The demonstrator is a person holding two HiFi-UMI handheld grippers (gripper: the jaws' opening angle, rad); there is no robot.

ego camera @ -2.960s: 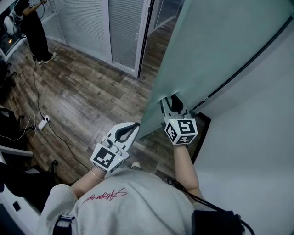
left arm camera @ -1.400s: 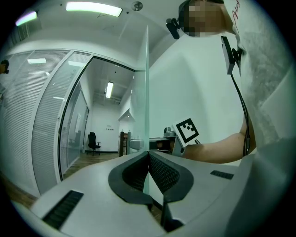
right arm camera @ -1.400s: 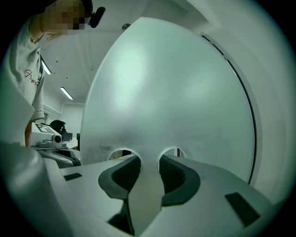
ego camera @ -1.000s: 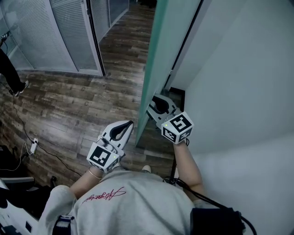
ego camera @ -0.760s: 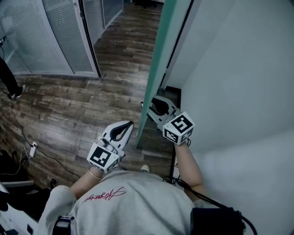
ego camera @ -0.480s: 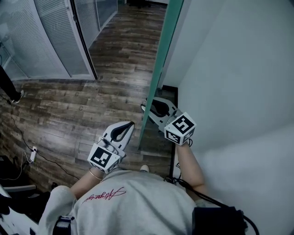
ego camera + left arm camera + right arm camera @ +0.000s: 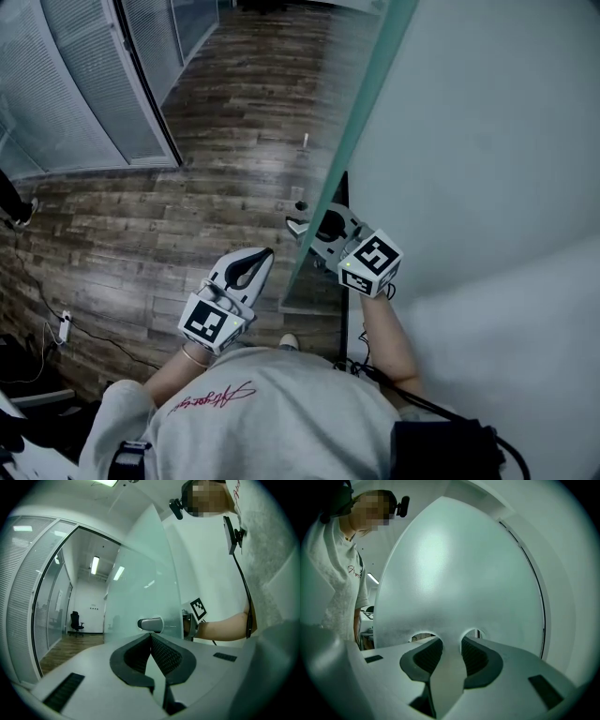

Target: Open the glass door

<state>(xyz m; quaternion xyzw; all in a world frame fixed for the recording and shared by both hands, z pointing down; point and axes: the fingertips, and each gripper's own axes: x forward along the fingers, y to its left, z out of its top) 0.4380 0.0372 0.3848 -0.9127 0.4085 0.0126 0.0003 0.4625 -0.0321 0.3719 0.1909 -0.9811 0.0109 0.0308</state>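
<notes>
Head view, steeply down: dark plank floor (image 7: 216,141) fills the left and centre. Plain white wall (image 7: 487,141) fills the right. Glass partition (image 7: 56,84) with slatted blinds and a dark frame stands at upper left.

Frosted glass door (image 7: 140,583), greenish at the edge. In the head view it shows nearly edge-on, running from top right down toward the person, with floor on one side and wall on the other. Two round holes (image 7: 423,637) sit side by side in the pane.

Grey shirt (image 7: 272,422) along the bottom edge, with bare forearms (image 7: 380,323) reaching forward.

One right hand-held gripper (image 7: 450,642), held level on the wall side of the door. It has a jaw at each hole and is clamped on the strip of glass between them. A pale tip (image 7: 150,624) shows on the door's other face in the left gripper view. Its marker cube (image 7: 375,265) sits just behind.

One left hand-held gripper (image 7: 151,635), held level on the floor side, near the door but apart from it. Its jaws are together with nothing between them.

White power strip (image 7: 64,325) with its cable (image 7: 103,328) lies on the floor at far left.

Black chair (image 7: 75,620) stands far down the corridor in the left gripper view.
</notes>
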